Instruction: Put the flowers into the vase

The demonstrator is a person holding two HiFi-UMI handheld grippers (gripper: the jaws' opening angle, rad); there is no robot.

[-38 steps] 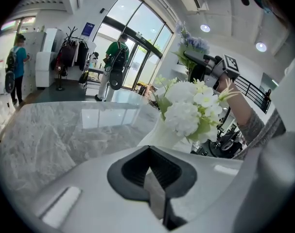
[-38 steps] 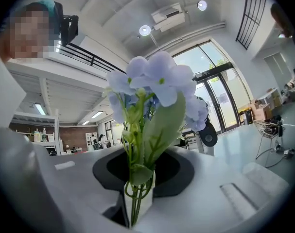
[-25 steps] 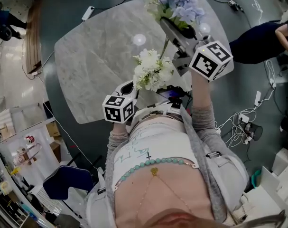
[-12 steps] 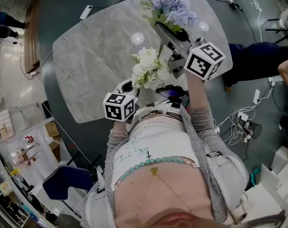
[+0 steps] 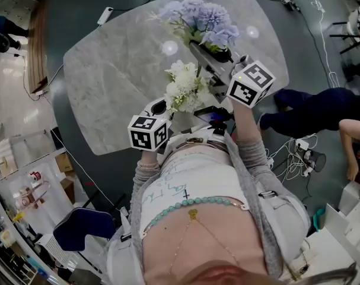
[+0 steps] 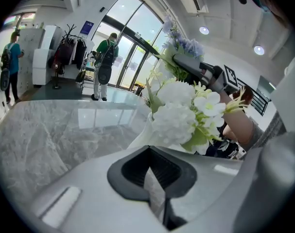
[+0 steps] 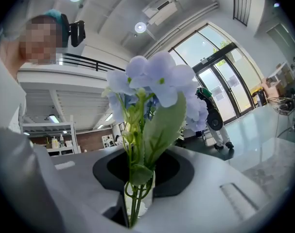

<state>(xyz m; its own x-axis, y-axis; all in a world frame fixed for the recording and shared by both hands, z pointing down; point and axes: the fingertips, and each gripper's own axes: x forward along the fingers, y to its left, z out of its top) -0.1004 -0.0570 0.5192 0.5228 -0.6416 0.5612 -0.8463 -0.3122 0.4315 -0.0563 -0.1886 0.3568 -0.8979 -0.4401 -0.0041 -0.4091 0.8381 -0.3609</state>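
Observation:
A bunch of white flowers [image 5: 185, 88] stands in a white vase [image 6: 138, 136] near the front edge of the grey marble table [image 5: 108, 82]. My left gripper [image 5: 160, 108] sits at the vase's left side. In the left gripper view, its jaws [image 6: 154, 178] are nearly together on a thin pale edge that looks like the vase wall. My right gripper [image 5: 198, 45] is shut on the green stems [image 7: 132, 198] of a blue hydrangea bunch [image 5: 200, 18]. It holds the bunch in the air just beyond and right of the white flowers.
A dark flat device [image 5: 212, 116] lies at the table's front edge by the vase. Cables and a power strip [image 5: 304, 153] lie on the floor to the right, near a seated person [image 5: 304, 108]. People [image 6: 107, 57] stand by distant glass doors.
My right gripper has carried the blue bunch left and lower, closer to the white flowers. The left gripper has stayed put. The person at the right has shifted.

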